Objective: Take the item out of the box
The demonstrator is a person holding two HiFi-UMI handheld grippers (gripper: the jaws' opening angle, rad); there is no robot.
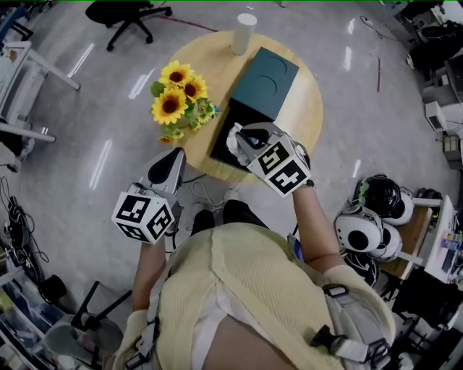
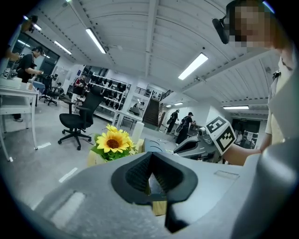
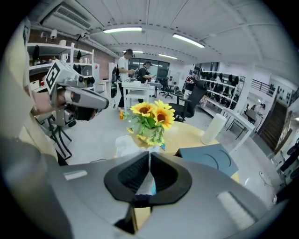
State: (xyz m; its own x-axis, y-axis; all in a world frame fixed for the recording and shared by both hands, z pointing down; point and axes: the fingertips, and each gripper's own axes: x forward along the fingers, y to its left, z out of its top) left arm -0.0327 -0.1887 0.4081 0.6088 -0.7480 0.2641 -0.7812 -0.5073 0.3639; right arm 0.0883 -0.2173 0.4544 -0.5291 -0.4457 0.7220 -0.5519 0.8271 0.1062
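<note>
A dark teal box lid (image 1: 265, 78) lies askew over the far end of the open black box (image 1: 226, 124) on the round wooden table (image 1: 307, 108). My right gripper (image 1: 240, 137) is over the box's near end, shut on a white crinkled wrapped item (image 1: 233, 139). In the right gripper view a thin fold of that wrapping (image 3: 125, 144) runs between the pads of the right gripper (image 3: 149, 158). My left gripper (image 1: 173, 156) hangs off the table's near-left edge, apart from the box. In its own view the left gripper (image 2: 150, 159) has its pads together with nothing between them.
A sunflower bunch (image 1: 177, 97) stands on the table left of the box, and a white cylinder (image 1: 244, 32) stands at the far edge. Several helmets (image 1: 376, 217) sit on a shelf at the right. An office chair (image 1: 123, 14) is beyond the table.
</note>
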